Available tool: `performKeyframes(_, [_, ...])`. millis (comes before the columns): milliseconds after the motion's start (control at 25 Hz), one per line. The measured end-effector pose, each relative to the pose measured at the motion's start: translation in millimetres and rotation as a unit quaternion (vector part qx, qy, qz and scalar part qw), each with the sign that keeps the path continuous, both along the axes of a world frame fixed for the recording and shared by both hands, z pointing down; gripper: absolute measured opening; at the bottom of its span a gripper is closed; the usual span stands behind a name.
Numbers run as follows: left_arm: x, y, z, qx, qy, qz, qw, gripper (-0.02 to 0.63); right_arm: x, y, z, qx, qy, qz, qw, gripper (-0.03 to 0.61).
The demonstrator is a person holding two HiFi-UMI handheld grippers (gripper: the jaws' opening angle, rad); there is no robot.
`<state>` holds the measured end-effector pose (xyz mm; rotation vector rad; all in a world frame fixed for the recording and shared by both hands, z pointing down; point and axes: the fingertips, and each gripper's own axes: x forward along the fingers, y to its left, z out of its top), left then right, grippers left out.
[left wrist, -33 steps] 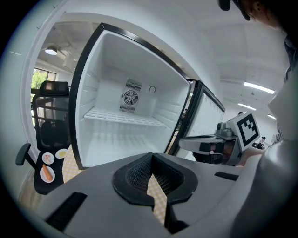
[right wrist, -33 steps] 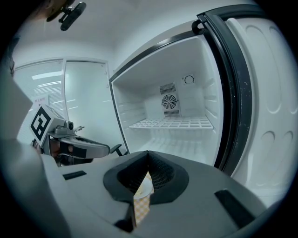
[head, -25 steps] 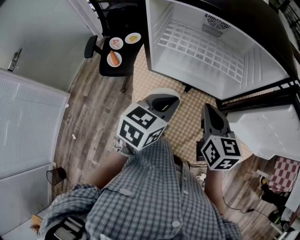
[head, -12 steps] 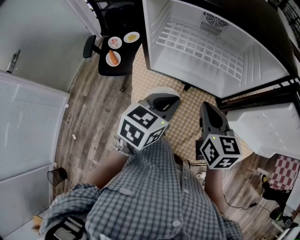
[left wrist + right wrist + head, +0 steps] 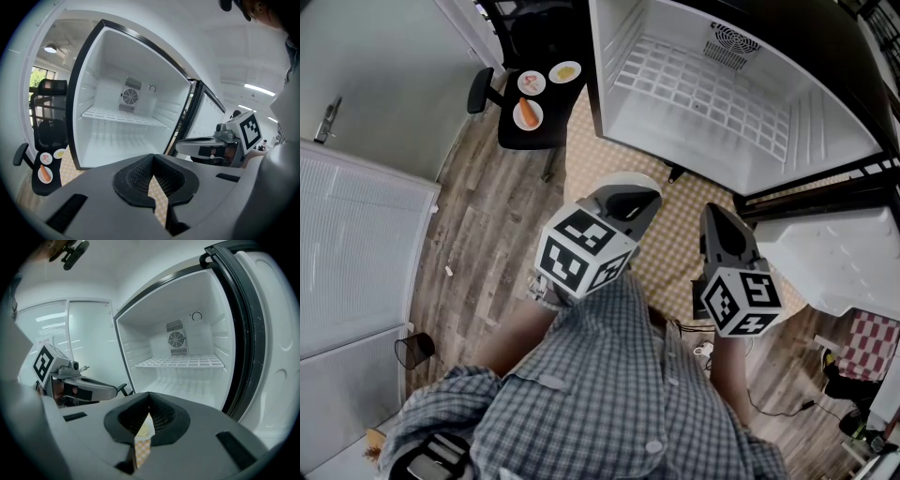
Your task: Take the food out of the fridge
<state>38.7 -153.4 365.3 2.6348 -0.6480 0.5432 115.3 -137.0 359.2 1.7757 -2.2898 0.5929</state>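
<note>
Wood floor (image 5: pixel 487 234) | fridge (image 5: pixel 806 131) gaping empty | left tool (image 5: pixel 630 190), right tool (image 5: pixel 719 217) hanging pinched together, unloaded | chair (image 5: pixel 546 136) left of fridge carrying plates (image 5: pixel 529 115), bump likely risking spill

The floor (image 5: pixel 483 234) is grey-brown wood plank, with a beige checked mat (image 5: pixel 680 234) laid over it in the middle of the room. A black office chair (image 5: pixel 546 136) stands at the mat's far left corner. On the left, a pale door (image 5: pixel 384 66) with a metal handle (image 5: pixel 331 120) adjoins a white ribbed panel (image 5: pixel 356 253). A small black wire bin (image 5: pixel 412 353) sits beside the panel. Strip lights (image 5: pixel 255 87) cross the white ceiling. A window (image 5: pixel 40 75) behind the chair shows green leaves.
</note>
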Motion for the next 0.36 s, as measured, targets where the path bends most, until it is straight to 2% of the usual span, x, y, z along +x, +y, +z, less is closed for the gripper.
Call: performKeyframes(360, [0.9, -0.7, 1.6, -0.005, 0.003, 0.002, 1.0000, 0.005, -2.3, 0.5, 0.2, 0.002, -0.004, -0.006, 1.000, 0.009])
